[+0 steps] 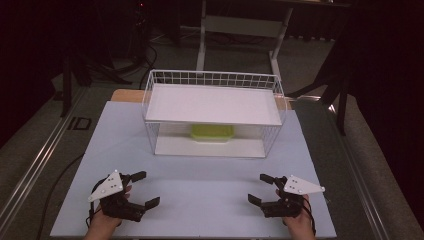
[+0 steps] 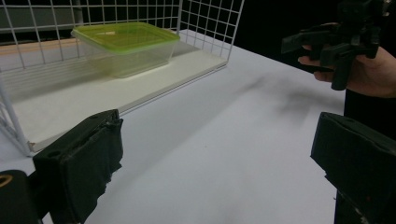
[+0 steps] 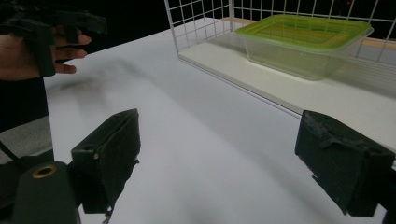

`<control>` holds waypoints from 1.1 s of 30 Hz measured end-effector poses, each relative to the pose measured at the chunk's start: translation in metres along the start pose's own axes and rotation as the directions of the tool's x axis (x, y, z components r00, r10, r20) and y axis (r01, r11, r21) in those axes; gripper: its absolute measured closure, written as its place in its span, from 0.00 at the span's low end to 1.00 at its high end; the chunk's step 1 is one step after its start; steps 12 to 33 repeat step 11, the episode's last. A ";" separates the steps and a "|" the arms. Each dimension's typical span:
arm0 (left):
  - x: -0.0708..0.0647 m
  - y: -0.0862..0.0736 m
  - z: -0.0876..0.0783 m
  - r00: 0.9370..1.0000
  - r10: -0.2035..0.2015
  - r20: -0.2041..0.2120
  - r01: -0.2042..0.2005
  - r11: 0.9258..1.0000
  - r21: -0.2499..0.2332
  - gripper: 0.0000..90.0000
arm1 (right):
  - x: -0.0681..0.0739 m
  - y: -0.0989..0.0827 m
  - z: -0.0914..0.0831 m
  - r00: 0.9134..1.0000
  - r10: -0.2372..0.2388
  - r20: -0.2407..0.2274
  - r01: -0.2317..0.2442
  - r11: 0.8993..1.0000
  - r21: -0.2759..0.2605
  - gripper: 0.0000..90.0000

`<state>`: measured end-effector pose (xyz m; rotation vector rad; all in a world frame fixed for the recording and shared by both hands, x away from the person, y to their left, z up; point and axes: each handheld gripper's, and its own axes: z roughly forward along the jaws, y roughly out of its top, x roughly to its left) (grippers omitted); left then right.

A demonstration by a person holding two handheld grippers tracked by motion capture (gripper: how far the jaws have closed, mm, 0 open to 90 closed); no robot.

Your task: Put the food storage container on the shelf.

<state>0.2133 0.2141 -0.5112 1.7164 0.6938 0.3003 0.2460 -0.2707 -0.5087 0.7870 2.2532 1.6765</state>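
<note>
A clear plastic container with a green lid (image 1: 212, 132) sits on the lower white board of a white wire rack (image 1: 150, 95), under the rack's white top board. The container (image 2: 123, 44) stands upright toward the back of that board, and it appears again in the right gripper view (image 3: 303, 39). My left gripper (image 1: 147, 188) is held open at the table's near left, jaws wide apart with nothing between them (image 2: 215, 168). At the near right my right gripper (image 1: 257, 188) is also open and empty (image 3: 224, 158). Both are well short of the rack.
The rack stands at the far middle of a pale tabletop (image 1: 200, 170). Across the table each gripper camera sees the other hand and its gripper (image 2: 336, 37) (image 3: 51, 28). Beyond the table are a dark floor, cables and desk legs (image 1: 202, 45).
</note>
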 end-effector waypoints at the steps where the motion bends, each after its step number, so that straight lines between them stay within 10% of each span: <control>1: 0.000 0.000 0.000 1.000 -0.005 0.002 0.005 1.000 0.000 0.03 | 0.000 0.000 0.000 1.000 -0.003 0.003 0.003 1.000 0.006 0.16; 33: -0.001 -0.001 0.002 1.000 -0.004 0.014 0.004 1.000 0.012 0.03 | -0.001 -0.003 0.005 1.000 0.011 0.004 -0.011 0.999 0.046 0.16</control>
